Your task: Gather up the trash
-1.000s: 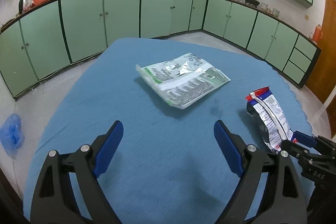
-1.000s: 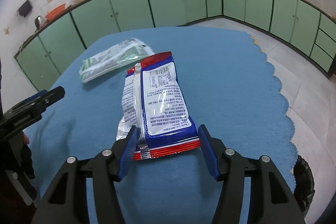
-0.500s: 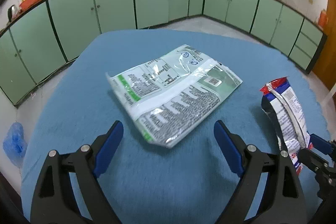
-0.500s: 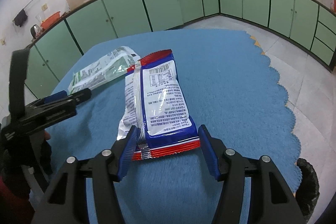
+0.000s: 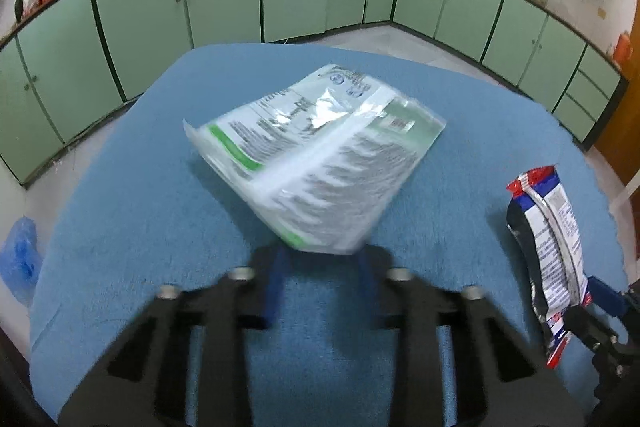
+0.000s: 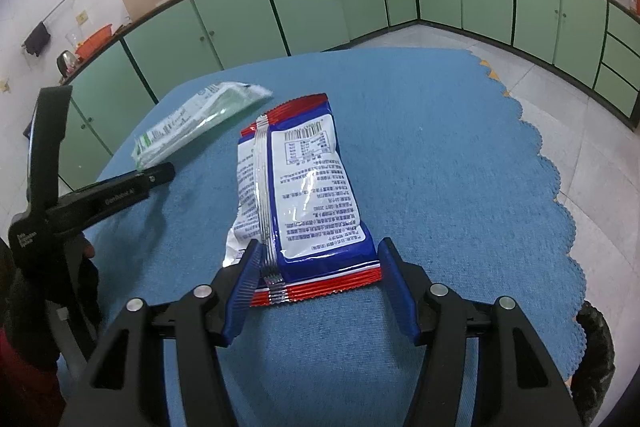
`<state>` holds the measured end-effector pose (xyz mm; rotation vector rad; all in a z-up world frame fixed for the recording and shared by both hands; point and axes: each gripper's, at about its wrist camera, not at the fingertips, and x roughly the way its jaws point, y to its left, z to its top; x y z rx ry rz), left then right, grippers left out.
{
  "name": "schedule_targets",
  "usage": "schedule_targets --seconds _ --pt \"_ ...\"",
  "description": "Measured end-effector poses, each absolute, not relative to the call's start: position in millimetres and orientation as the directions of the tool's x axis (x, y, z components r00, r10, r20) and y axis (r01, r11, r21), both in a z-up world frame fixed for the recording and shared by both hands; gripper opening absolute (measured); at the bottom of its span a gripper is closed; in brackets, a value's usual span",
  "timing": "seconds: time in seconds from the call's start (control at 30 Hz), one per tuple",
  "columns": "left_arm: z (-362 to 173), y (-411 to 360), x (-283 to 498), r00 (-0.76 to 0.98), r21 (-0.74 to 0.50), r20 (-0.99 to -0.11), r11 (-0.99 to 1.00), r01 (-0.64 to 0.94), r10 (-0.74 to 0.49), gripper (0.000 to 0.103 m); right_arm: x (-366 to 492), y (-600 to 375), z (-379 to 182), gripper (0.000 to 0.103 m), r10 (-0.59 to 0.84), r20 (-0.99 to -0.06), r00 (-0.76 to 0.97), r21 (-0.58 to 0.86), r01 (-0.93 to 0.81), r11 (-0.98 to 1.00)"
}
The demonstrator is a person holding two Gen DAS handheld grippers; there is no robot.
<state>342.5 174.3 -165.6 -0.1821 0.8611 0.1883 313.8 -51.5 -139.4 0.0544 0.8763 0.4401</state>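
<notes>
Left gripper, jaws just closing, pinches only the green bag's 6 o'clock corner on the blue cloth, right gripper clamps the red-blue bag; corner may slip, bag drops.

White lettering along the black arm of the left gripper seems to read "GenRobot.AI". The red, white and blue snack wrapper carries a barcode and dense small print, too fine to read. The green and white pouch also shows a barcode and blurred, unreadable text.
</notes>
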Motion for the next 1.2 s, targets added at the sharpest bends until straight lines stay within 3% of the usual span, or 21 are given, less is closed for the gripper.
schedule_targets --seconds 0.07,0.63,0.83,0.87,0.93,0.97,1.0,1.2 --pt "-165.3 180.2 340.2 0.643 -0.115 -0.762 0.963 -0.243 0.071 0.0 313.2 -50.1 -139.0 0.059 0.397 -0.731 0.555 0.225 -0.354 0.908" --pt "-144.2 168.4 287.3 0.717 -0.173 -0.696 0.964 -0.203 0.026 0.0 313.9 -56.2 -136.0 0.059 0.405 -0.724 0.558 0.232 -0.357 0.905" --pt "-143.8 165.1 289.6 0.705 -0.165 -0.709 0.97 -0.178 0.009 0.001 311.7 -59.0 -136.6 0.059 0.408 -0.723 0.558 0.239 -0.353 0.905" --pt "-145.3 165.1 294.4 0.695 -0.161 -0.719 0.97 -0.18 0.01 0.003 311.6 -59.0 -136.9 0.059 0.41 -0.723 0.556 0.242 -0.352 0.904" --pt "-146.5 169.7 305.0 0.691 -0.156 -0.722 0.97 -0.189 0.019 0.021 311.7 -58.2 -137.6 0.059 0.41 -0.724 0.555 0.242 -0.352 0.904" --pt "-146.7 169.0 308.5 0.687 -0.146 -0.726 0.97 -0.196 0.029 0.046 312.1 -57.3 -137.4 0.059 0.411 -0.724 0.555 0.244 -0.351 0.904" --pt "-147.6 168.2 313.5 0.685 -0.134 -0.727 0.97 -0.203 0.043 0.055 312.7 -57.2 -137.3 0.059 0.412 -0.723 0.554 0.245 -0.351 0.904" --pt "-153.0 161.8 339.1 0.658 -0.012 -0.743 0.98 -0.199 0.124 0.065 320.1 -50.8 -138.0 0.059 0.414 -0.727 0.548 0.245 -0.357 0.901"
